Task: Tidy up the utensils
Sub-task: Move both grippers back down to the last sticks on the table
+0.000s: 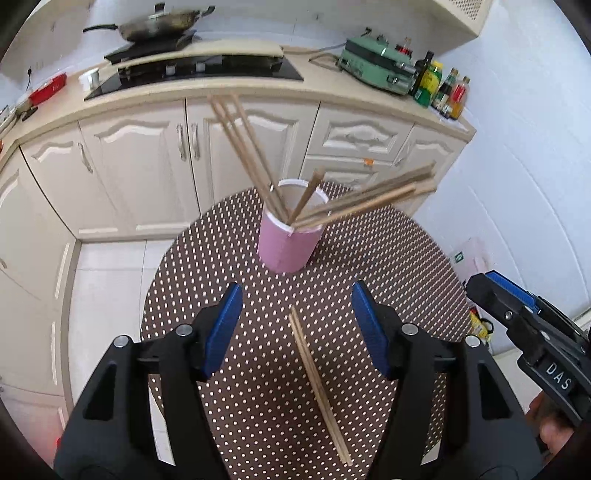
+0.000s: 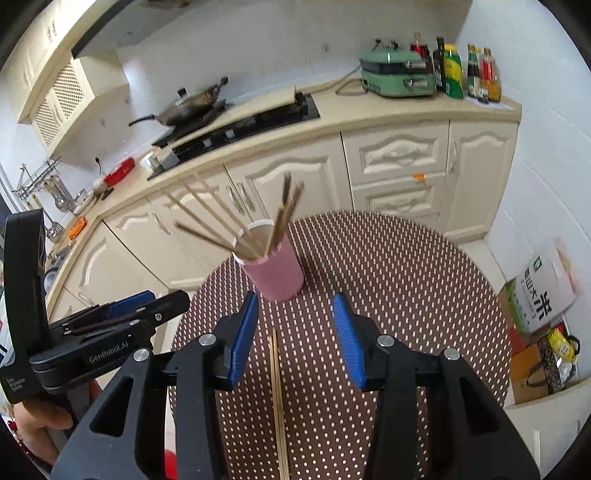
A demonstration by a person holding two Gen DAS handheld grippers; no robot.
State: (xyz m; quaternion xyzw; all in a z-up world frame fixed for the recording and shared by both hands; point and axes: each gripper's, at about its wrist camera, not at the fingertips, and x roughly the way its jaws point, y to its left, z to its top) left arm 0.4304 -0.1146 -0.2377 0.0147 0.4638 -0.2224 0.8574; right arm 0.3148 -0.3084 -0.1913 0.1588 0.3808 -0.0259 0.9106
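Note:
A pink cup [image 1: 287,246] stands on a round table with a brown dotted cloth [image 1: 388,266] and holds several wooden chopsticks [image 1: 243,147] that fan out. A loose pair of chopsticks [image 1: 317,384] lies flat on the cloth in front of the cup. My left gripper [image 1: 296,295] is open and empty above that pair. My right gripper [image 2: 295,306] is open and empty; the pair [image 2: 277,398] lies between its fingers below, and the cup [image 2: 275,275] is just ahead. The right gripper shows at the left wrist view's right edge [image 1: 524,321].
Cream kitchen cabinets [image 1: 147,155] with a hob [image 1: 192,72], a wok [image 1: 159,26], a green appliance [image 1: 380,62] and bottles [image 1: 439,86] run behind the table. Boxes and bags [image 2: 543,325] sit on the floor at the right.

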